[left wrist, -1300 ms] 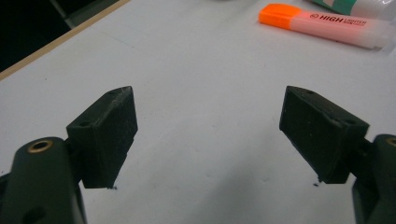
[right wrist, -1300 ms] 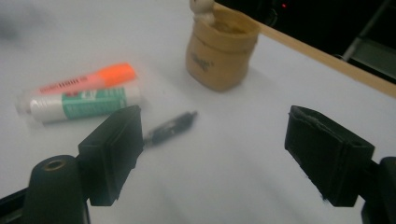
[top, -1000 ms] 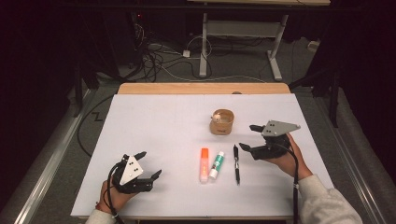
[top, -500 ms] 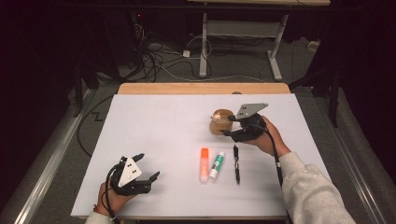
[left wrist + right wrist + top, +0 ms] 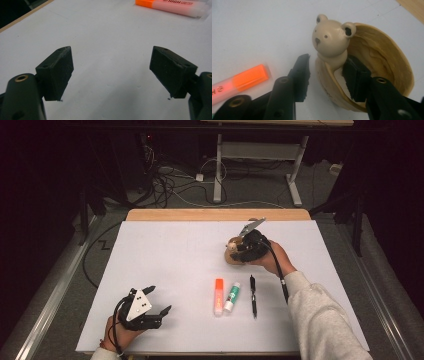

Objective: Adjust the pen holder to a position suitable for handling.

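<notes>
Your table (image 5: 165,270) is a white sheet over a wooden top, w/ a strip of bare wood along the far edge. Around it the room is dark: grey floor, a tangle of cables (image 5: 170,182) behind the table, and the white legs of a 2nd desk (image 5: 295,175) farther back.

On the table, counted: 1 wooden bear-head cup (image 5: 233,251) (image 5: 362,65), 1 orange highlighter (image 5: 218,296) (image 5: 172,7) (image 5: 244,80), 1 glue stick (image 5: 232,296) w/ a green label, 1 black pen (image 5: 253,295). The last 3 lie side by side near the front, roughly parallel, highlighter and glue stick just beside each other, pen a bit apart to their right.

The cup stands right of centre, beyond the pen. In the right gripper view it's a pale bowl w/ a small bear head rising from its near rim.

Your right tongs (image 5: 240,251) (image 5: 329,75) are at the cup, arm reaching forward from the bottom right, sleeve light grey. They straddle the near wall: 1 jaw inside the bowl behind the bear's neck, the other outside, w/ a gap to the wall, so open and not clamped.

Your left tongs (image 5: 159,300) (image 5: 111,72) sit low at the front left corner, hand resting near the table edge, jaws wide apart w/ bare table between them, pointing toward the highlighter.
</notes>
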`<state>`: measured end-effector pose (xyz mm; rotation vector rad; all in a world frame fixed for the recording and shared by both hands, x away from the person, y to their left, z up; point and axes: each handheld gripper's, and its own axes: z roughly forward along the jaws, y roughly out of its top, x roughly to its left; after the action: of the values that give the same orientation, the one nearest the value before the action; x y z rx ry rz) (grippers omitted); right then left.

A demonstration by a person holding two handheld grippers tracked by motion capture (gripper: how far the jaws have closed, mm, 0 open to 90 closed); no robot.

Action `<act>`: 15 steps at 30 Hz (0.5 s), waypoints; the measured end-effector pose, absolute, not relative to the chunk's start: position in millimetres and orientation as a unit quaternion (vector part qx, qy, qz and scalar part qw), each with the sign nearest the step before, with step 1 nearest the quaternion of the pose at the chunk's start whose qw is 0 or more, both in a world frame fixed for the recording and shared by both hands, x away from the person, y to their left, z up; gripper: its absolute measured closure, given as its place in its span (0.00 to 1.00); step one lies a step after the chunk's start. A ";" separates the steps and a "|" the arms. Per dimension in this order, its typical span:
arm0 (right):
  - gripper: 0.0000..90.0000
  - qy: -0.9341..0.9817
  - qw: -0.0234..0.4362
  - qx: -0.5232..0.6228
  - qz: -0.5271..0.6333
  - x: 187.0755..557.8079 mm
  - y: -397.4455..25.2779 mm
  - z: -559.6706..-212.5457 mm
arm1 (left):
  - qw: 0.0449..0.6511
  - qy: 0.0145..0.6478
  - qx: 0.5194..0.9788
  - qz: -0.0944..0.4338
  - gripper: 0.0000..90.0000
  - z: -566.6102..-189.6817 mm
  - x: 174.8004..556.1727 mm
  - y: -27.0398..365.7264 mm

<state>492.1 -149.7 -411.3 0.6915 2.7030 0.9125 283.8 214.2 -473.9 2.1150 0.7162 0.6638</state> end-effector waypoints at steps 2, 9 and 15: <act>0.67 0.919 0.098 0.229 0.305 496.2 -147.4 -415.2 | 0.394 0.281 0.835 0.261 0.21 -474.0 283.9 214.0; 0.77 0.918 0.080 0.227 0.316 504.2 -149.1 -419.8 | 0.394 0.279 0.837 0.259 0.21 -474.7 284.5 213.1; 0.79 0.920 0.077 0.205 0.324 503.9 -144.9 -421.2 | 0.396 0.274 0.837 0.262 0.21 -474.6 285.1 212.5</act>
<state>503.9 -144.9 -421.2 0.6144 2.7586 0.9701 285.1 212.5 -474.6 2.1210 0.6934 0.6632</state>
